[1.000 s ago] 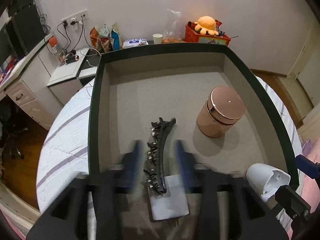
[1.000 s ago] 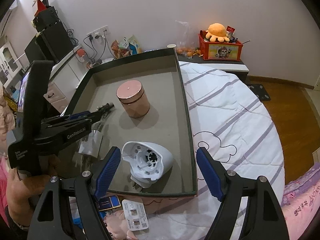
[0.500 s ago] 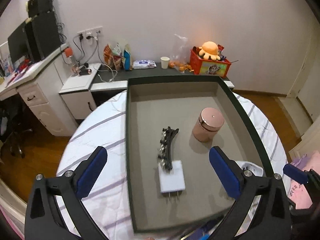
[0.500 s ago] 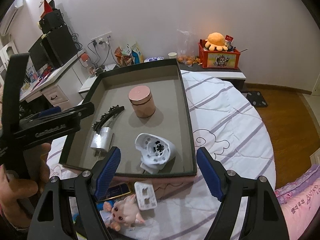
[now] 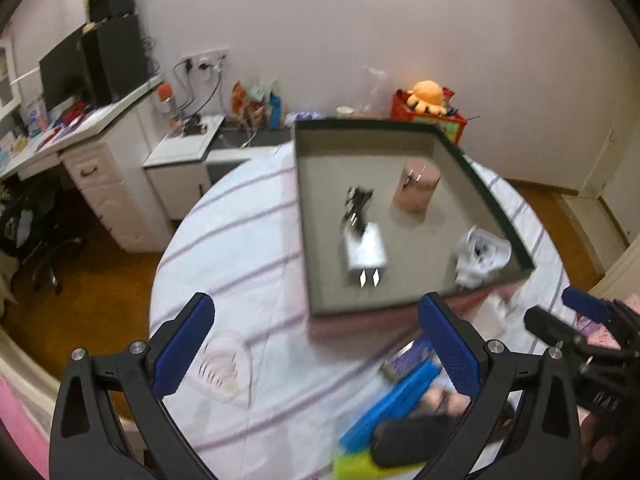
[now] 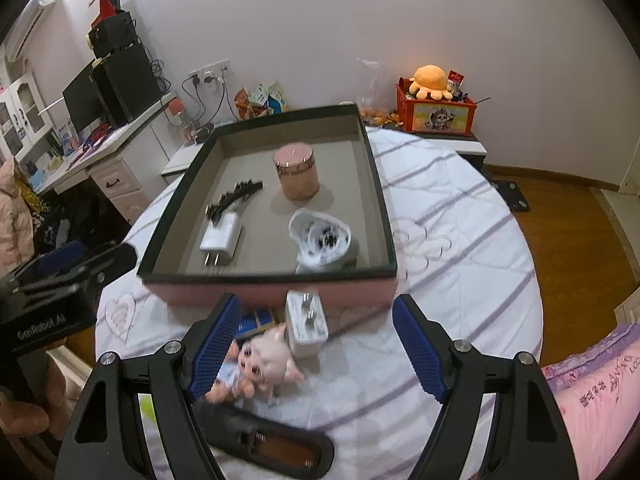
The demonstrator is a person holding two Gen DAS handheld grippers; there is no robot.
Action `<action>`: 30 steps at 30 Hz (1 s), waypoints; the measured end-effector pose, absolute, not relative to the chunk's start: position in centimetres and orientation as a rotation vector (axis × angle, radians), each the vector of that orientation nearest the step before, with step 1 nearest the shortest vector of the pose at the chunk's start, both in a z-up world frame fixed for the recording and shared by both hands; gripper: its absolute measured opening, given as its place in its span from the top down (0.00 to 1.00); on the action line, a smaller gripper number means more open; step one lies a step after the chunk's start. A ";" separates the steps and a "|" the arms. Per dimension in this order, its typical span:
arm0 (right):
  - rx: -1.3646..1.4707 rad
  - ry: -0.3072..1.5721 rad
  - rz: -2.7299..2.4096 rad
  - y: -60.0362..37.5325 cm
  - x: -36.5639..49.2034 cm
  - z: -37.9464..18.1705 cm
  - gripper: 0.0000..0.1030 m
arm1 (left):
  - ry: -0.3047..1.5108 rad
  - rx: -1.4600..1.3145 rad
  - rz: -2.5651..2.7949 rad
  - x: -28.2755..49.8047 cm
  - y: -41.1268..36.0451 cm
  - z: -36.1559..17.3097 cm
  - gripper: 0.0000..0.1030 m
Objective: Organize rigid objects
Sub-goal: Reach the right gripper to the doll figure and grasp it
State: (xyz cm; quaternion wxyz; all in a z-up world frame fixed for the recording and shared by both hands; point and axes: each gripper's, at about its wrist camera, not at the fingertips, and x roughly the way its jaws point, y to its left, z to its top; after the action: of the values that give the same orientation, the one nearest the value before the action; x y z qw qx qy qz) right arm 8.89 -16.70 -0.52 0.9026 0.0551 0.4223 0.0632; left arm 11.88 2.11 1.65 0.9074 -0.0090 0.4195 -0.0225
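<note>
Four items lie in the box (image 6: 382, 216) on the bed: hair clip (image 6: 234, 196), white charger (image 6: 220, 236), pink jar (image 6: 298, 176), and white hairdryer part (image 6: 322, 242) at its near right corner. Outside its near edge: second charger (image 6: 306, 322), pig figurine (image 6: 264, 362), black remote (image 6: 276, 446). Left claw (image 5: 320, 354) and right claw (image 6: 316, 350) spread apart, empty. Judged about half done.
</note>
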 end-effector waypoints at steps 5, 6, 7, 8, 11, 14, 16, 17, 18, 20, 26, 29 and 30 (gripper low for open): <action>0.110 0.885 0.140 -16.3 7.2 -1.1 0.23 | 0.881 -0.055 -0.030 9.5 3.2 1.0 0.00; 0.108 0.886 0.141 -16.2 7.0 -1.2 0.23 | 0.880 -0.051 -0.028 9.1 3.2 1.1 0.00; 0.105 0.890 0.143 -16.1 6.8 -1.3 0.23 | 0.878 -0.047 -0.027 8.8 3.1 1.1 0.00; 0.103 0.894 0.145 -16.0 6.8 -1.4 0.23 | 0.876 -0.044 -0.027 8.5 3.1 1.1 0.00; 0.094 0.910 0.157 -15.5 6.3 -1.9 0.23 | 0.878 -0.040 -0.030 8.2 2.8 1.1 0.00; 0.086 0.925 0.167 -15.0 6.3 -2.5 0.23 | 0.889 -0.035 -0.039 8.0 2.6 0.7 0.00; 0.092 0.937 0.173 -14.9 6.4 -2.9 0.23 | 0.894 -0.031 -0.041 8.0 2.5 0.4 0.00; 0.092 0.941 0.176 -14.8 6.4 -3.1 0.23 | 0.898 -0.031 -0.043 8.0 2.5 0.3 0.00; 0.092 0.950 0.183 -14.6 6.5 -3.4 0.23 | 0.902 -0.032 -0.042 8.0 2.5 0.1 0.00; 0.104 0.969 0.198 -14.5 6.7 -3.8 0.23 | 0.909 -0.036 -0.038 8.2 2.7 -0.1 0.00; 0.139 1.034 0.250 -13.4 7.1 -5.5 0.20 | 0.926 -0.052 -0.023 8.7 3.5 -0.8 0.00; 0.198 1.056 0.242 -13.3 7.4 -6.0 0.20 | 0.930 -0.057 -0.021 8.7 4.0 -1.1 0.00; 0.208 1.065 0.242 -13.1 7.5 -6.2 0.20 | 0.932 -0.060 -0.021 8.7 4.1 -1.3 0.00</action>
State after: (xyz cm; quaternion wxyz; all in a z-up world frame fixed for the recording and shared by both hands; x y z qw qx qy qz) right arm 7.55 -13.11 -6.22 0.8493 0.0987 0.5057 0.1148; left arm 8.72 4.11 -1.25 0.8930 -0.0289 0.4491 -0.0100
